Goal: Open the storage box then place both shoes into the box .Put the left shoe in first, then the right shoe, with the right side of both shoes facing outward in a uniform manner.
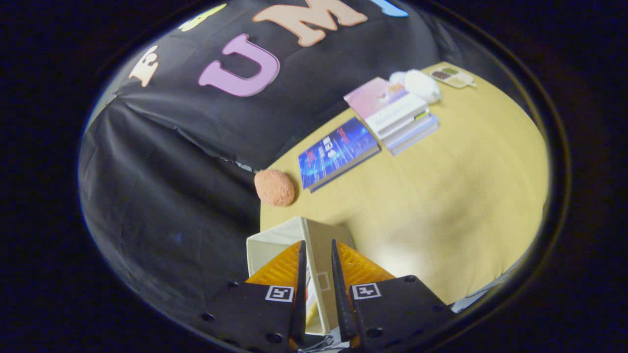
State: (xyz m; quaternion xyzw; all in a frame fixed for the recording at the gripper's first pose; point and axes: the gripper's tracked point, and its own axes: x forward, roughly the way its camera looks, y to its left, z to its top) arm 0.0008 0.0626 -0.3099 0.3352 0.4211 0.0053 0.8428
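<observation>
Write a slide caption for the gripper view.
Gripper nearly closed around the storage box lid edge on the table.

Yellow table (441, 196) — books (392, 117), sponge (274, 187)

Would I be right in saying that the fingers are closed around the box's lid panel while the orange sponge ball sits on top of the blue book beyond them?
Not quite: the gripper view shows the orange sponge ball on the table beside the blue book, not on it. The fingers do flank the box's lid panel.

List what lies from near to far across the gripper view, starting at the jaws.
Gripper, jaws closed on the storage box's lid panel → orange sponge ball → blue book → stacked books → white cloth → small tray.
</observation>
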